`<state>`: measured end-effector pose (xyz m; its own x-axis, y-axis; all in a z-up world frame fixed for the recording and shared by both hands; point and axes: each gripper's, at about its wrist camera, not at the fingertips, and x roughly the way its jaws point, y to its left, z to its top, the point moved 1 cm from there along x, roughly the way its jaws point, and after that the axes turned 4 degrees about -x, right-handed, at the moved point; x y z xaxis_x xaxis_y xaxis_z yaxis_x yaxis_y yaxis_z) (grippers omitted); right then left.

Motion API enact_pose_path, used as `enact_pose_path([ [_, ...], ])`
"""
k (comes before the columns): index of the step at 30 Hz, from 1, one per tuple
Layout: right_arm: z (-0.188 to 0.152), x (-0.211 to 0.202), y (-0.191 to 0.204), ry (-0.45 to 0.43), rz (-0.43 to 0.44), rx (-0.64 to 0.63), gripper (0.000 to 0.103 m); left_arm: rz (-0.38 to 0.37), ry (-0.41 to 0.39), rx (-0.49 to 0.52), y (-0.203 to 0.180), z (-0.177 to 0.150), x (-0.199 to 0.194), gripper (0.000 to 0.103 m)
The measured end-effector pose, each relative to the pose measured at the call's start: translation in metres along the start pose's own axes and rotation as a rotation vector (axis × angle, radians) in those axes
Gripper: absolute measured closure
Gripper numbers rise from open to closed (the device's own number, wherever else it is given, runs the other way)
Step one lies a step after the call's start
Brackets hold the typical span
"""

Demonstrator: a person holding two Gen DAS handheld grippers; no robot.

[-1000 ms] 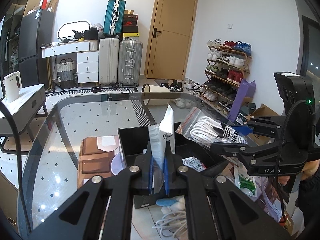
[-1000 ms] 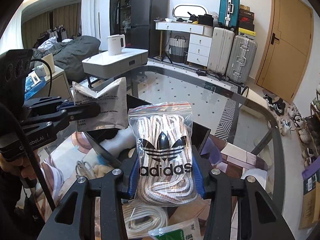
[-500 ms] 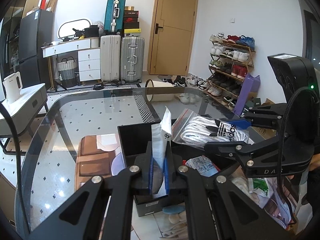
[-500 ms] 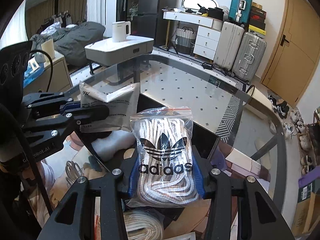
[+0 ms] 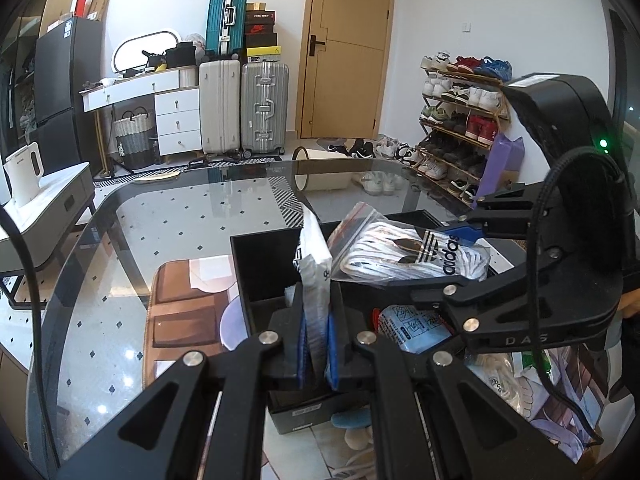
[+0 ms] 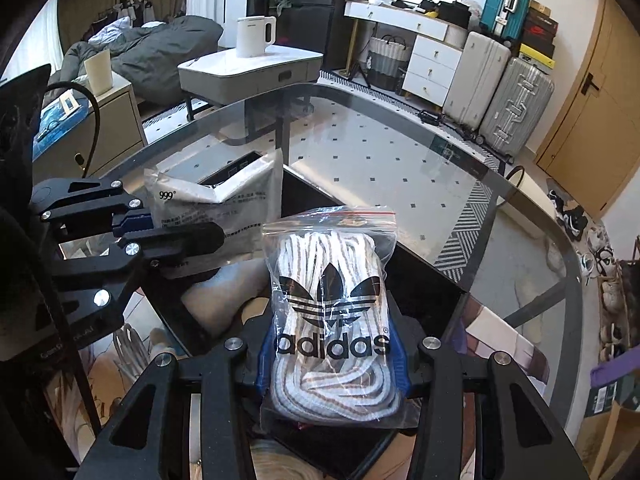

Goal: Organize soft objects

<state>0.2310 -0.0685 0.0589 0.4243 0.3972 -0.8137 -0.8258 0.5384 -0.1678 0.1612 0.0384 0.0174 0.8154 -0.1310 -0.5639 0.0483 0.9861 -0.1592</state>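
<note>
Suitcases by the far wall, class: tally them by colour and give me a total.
Teal suitcase: 1
White suitcase: 1
Silver suitcase: 1
Total: 3

The right gripper [image 6: 331, 354] clamps a clear zip bag of striped white laces [image 6: 330, 312], printed with the adidas trefoil, its red-striped seal pointing away from the camera. The bag hangs above the open black box [image 6: 420, 276] on the glass table [image 6: 400, 168]. Left of the bag, the left gripper [image 6: 180, 236] pinches a grey "999" sachet [image 6: 224, 204], over the box's far-left corner
</note>
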Motion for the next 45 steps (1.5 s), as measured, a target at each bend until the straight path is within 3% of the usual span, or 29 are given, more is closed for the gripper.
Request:
enact_pose_path([
  [8,-0.001,0.004,0.002,0.003,0.022,-0.004,0.057,0.005,0.001,-0.001,0.004,0.001,-0.005,0.097],
  [13,-0.005,-0.008,0.004,-0.028,0.02,-0.026,0.041,-0.002,-0.004,0.004,0.004,0.001,-0.011,0.094],
  [15,-0.006,-0.018,0.006,-0.052,0.014,-0.033,0.032,-0.004,-0.012,0.005,0.004,0.002,-0.015,0.088],
  [17,-0.006,-0.026,0.008,-0.064,0.002,-0.031,0.031,-0.004,-0.017,-0.001,0.005,0.003,-0.018,0.075],
  [19,-0.01,-0.036,0.006,-0.078,-0.014,-0.021,0.03,-0.006,-0.024,-0.007,0.004,0.004,-0.021,0.068],
  [25,-0.023,-0.065,-0.01,-0.123,-0.081,0.062,0.022,0.001,-0.028,-0.008,0.007,0.002,-0.026,0.059],
  [31,-0.032,-0.048,-0.031,-0.045,-0.156,0.147,0.019,0.004,-0.016,-0.025,0.01,-0.003,-0.028,0.057],
  [36,-0.035,-0.028,-0.027,-0.017,-0.147,0.152,0.019,0.01,-0.009,-0.02,0.009,-0.007,-0.03,0.055],
  [40,-0.039,-0.039,-0.026,-0.068,-0.136,0.184,0.016,0.01,-0.014,-0.019,0.007,-0.01,-0.035,0.038],
  [41,-0.041,-0.043,-0.025,-0.08,-0.137,0.192,0.014,0.011,-0.017,-0.021,0.007,-0.01,-0.036,0.022],
  [43,-0.046,-0.054,-0.023,-0.107,-0.138,0.209,0.007,0.022,-0.041,-0.034,0.008,-0.012,-0.042,0.005],
  [45,-0.054,-0.066,-0.019,-0.139,-0.13,0.23,0.002,0.019,-0.059,-0.049,0.009,-0.014,-0.048,0.004],
])
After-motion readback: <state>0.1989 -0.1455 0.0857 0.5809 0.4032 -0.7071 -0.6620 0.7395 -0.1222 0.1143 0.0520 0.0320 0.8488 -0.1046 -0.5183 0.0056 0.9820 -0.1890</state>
